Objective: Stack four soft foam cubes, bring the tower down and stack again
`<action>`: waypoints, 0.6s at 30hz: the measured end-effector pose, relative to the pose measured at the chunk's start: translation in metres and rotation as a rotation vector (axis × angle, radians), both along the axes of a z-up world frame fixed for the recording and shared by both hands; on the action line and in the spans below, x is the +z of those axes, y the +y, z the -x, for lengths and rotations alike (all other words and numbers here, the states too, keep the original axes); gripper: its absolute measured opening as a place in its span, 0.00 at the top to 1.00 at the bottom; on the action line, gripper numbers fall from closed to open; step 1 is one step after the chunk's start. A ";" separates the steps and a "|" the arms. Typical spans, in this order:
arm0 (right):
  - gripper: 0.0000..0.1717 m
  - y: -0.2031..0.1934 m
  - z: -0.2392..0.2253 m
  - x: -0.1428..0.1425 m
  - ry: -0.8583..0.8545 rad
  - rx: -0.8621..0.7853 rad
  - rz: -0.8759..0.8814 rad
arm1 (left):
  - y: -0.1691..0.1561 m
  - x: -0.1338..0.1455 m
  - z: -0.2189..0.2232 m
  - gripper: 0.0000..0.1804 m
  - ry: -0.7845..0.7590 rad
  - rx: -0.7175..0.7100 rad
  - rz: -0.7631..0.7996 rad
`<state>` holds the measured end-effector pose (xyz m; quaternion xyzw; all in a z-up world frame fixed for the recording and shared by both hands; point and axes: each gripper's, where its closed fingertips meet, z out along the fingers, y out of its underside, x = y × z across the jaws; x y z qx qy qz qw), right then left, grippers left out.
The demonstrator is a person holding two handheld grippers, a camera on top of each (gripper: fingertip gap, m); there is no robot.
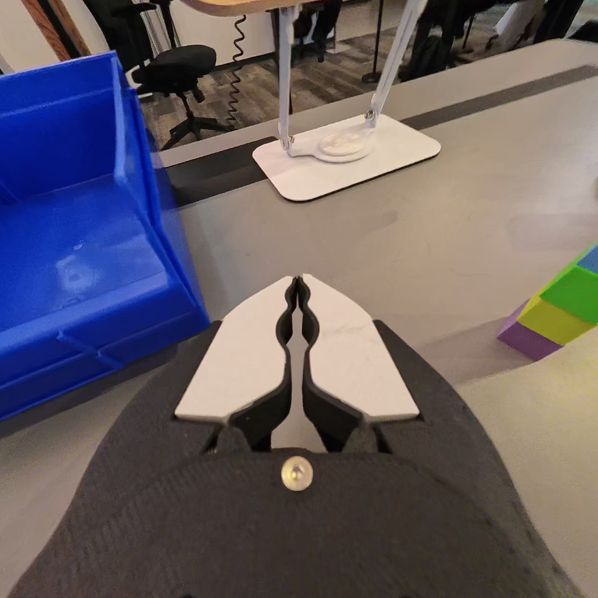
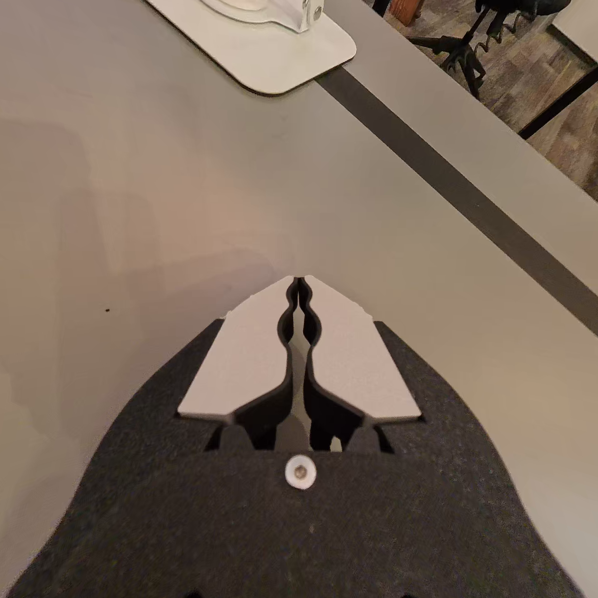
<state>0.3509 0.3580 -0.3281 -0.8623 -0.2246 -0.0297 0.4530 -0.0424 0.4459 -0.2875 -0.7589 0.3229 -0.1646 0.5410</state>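
Foam cubes (image 1: 563,310) stand stacked at the table's (image 1: 372,246) right edge of the left wrist view: purple, yellow, green, blue uppermost (partly cut off). Likely light and squashy; grip opposite flat sides, gently. Left gripper (image 1: 297,277) and right gripper (image 2: 299,277) both closed, empty. Blue bin (image 1: 81,226) to the left.

The foam cubes are purple (image 1: 526,343), yellow-green (image 1: 550,318), bright green (image 1: 572,288) and blue (image 1: 590,260). A blue bin (image 1: 74,226) sits on the grey counter (image 1: 356,233), which carries a dark stripe (image 1: 485,100). The lamp base (image 1: 346,161) is white, and both grippers' bodies are black with white-topped fingers (image 1: 246,349).
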 end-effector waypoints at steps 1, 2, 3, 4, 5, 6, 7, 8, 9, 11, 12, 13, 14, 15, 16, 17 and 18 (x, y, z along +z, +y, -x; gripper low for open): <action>1.00 0.000 0.001 -0.001 -0.025 0.005 0.003 | -0.001 -0.001 -0.002 1.00 0.022 -0.007 -0.008; 1.00 0.000 0.004 -0.003 -0.038 0.013 0.007 | -0.001 -0.002 -0.003 1.00 0.037 -0.007 -0.014; 1.00 0.000 0.006 -0.004 -0.040 0.021 0.013 | -0.001 -0.003 -0.004 1.00 0.043 -0.009 -0.017; 1.00 0.000 0.009 -0.006 -0.039 0.028 0.018 | -0.002 -0.003 -0.004 1.00 0.042 -0.015 -0.014; 1.00 0.000 0.010 -0.007 -0.044 0.033 0.025 | -0.002 -0.003 -0.004 1.00 0.036 -0.020 -0.010; 1.00 0.000 0.011 -0.008 -0.051 0.035 0.029 | -0.001 -0.002 -0.004 1.00 0.025 -0.021 -0.010; 1.00 0.000 0.011 -0.009 -0.056 0.038 0.031 | -0.001 -0.001 -0.004 1.00 0.013 -0.024 -0.009; 1.00 0.000 0.011 -0.009 -0.058 0.040 0.033 | -0.002 0.000 -0.004 1.00 0.003 -0.029 -0.006; 1.00 0.000 0.011 -0.010 -0.059 0.041 0.035 | -0.002 0.000 -0.004 1.00 -0.005 -0.035 -0.004; 1.00 0.000 0.011 -0.010 -0.058 0.040 0.038 | -0.001 0.001 -0.003 1.00 -0.016 -0.035 0.001; 1.00 0.000 0.010 -0.010 -0.058 0.038 0.037 | -0.001 0.001 -0.003 1.00 -0.021 -0.034 0.003; 1.00 0.000 0.009 -0.010 -0.058 0.037 0.038 | -0.001 0.002 -0.002 1.00 -0.026 -0.031 0.004; 1.00 0.000 0.007 -0.010 -0.067 0.033 0.038 | 0.000 0.002 -0.001 1.00 -0.031 -0.026 0.004; 1.00 0.000 0.003 -0.011 -0.075 0.025 0.039 | 0.001 0.002 0.003 1.00 -0.031 -0.012 0.007; 1.00 0.000 -0.001 -0.011 -0.070 0.013 0.041 | 0.002 0.001 0.007 1.00 -0.032 0.004 0.011; 1.00 -0.001 -0.005 -0.011 -0.061 -0.001 0.045 | 0.004 0.000 0.013 1.00 -0.023 0.026 0.019; 1.00 -0.001 -0.012 -0.011 -0.064 -0.022 0.050 | 0.005 -0.002 0.020 1.00 -0.017 0.059 0.033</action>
